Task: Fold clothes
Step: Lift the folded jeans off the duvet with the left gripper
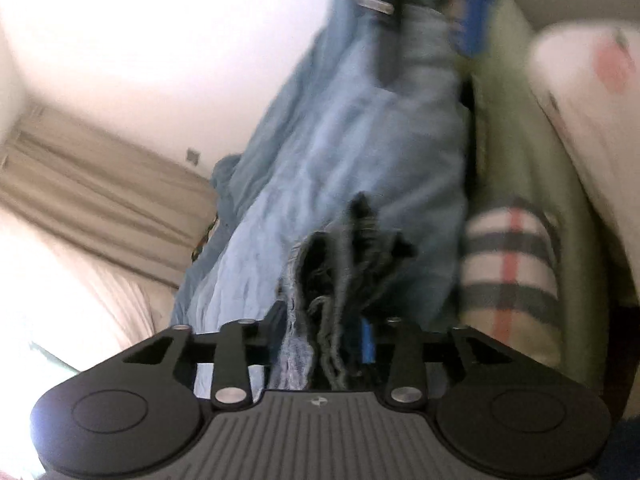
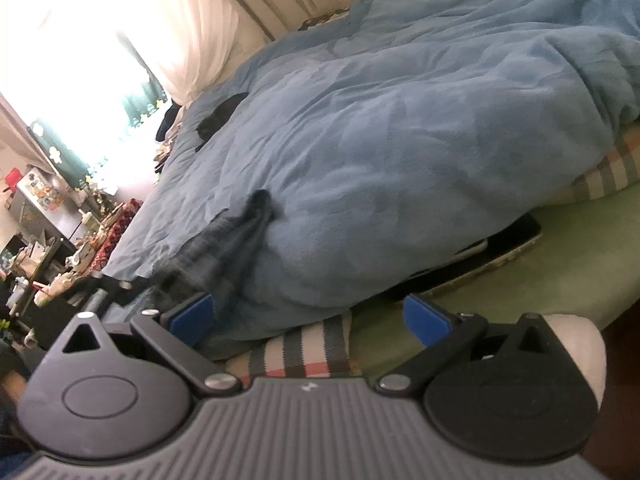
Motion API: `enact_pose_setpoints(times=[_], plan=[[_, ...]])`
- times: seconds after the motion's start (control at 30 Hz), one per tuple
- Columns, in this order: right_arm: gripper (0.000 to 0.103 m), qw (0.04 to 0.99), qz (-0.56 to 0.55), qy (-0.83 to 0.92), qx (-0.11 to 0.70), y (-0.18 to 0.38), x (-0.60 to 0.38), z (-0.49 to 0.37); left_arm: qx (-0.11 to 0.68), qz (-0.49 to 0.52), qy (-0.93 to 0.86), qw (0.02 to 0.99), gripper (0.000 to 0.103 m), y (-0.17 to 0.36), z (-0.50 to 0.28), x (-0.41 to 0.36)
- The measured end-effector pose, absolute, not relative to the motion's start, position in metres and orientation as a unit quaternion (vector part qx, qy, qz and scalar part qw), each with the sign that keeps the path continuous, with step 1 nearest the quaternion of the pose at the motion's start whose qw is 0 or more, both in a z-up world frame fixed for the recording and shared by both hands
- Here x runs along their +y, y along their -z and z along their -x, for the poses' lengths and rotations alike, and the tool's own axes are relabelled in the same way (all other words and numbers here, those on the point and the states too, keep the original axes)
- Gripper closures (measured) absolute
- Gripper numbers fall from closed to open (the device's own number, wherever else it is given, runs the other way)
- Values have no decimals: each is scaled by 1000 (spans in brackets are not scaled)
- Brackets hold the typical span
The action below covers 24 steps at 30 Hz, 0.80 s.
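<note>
From my left gripper [image 1: 326, 344], a bunched dark garment [image 1: 344, 280], grey-blue with frayed edges, sits between the narrowed jaws and rises ahead of them; one blue pad [image 1: 367, 340] shows beside the cloth. The picture is smeared by motion, so I cannot tell for certain whether the pads press it, though the cloth fills the gap. Behind it spreads a pale blue duvet [image 1: 340, 140], with a plaid blanket [image 1: 512, 272] to its right and a white pillow [image 1: 580, 92] beyond that.

My right gripper [image 2: 308, 316] stands wide, its two blue pads [image 2: 192, 314] well apart with nothing between them. It points over the bed's green sheet [image 2: 520, 280] and a strip of the plaid blanket [image 2: 304, 352] just ahead of the jaws. The same dark garment [image 2: 236, 236] appears left of centre, lying against the blue duvet [image 2: 400, 128] near the left pad. A dark flat thing [image 2: 480, 260] pokes out from under the duvet's edge; what it is I cannot say. A bright window [image 2: 92, 60] with pale curtains and a cluttered shelf [image 2: 52, 232] fill the far left.
</note>
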State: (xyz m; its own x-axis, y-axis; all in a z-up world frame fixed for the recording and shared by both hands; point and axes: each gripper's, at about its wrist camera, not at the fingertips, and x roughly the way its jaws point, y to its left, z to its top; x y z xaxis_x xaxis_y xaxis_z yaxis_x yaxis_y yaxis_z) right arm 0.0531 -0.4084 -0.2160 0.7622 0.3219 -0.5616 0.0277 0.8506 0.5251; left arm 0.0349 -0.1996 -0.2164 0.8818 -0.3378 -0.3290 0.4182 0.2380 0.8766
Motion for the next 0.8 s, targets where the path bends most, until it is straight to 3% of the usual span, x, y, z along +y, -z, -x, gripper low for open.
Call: enact_pose_setpoints(times=[0.1,0.23,0.27,0.33,0.4,0.67,0.8], plan=[[1,903,-257,-87,333,213,-406,-53,3,-602,215,769,39,240,-34,-207],[1,901,-263,-86,334,213,-409,-54,4,-604,202,771,39,249,-47,-217],[1,900,-265,-84,336,215,-410,-55,7,-600,203,774,42,248,-51,-219],[1,898,-270,-79,339,216,-413,-56,32,-570,223,790,69,237,-57,-216],[1,897,-272,-78,339,217,-415,-55,52,-534,235,810,77,221,-58,-211],[1,900,-263,-79,338,216,-412,-60,105,-372,244,889,79,128,-75,-169],[1,925,-215,-100,297,202,-395,-62,122,-298,248,914,79,71,-84,-138]])
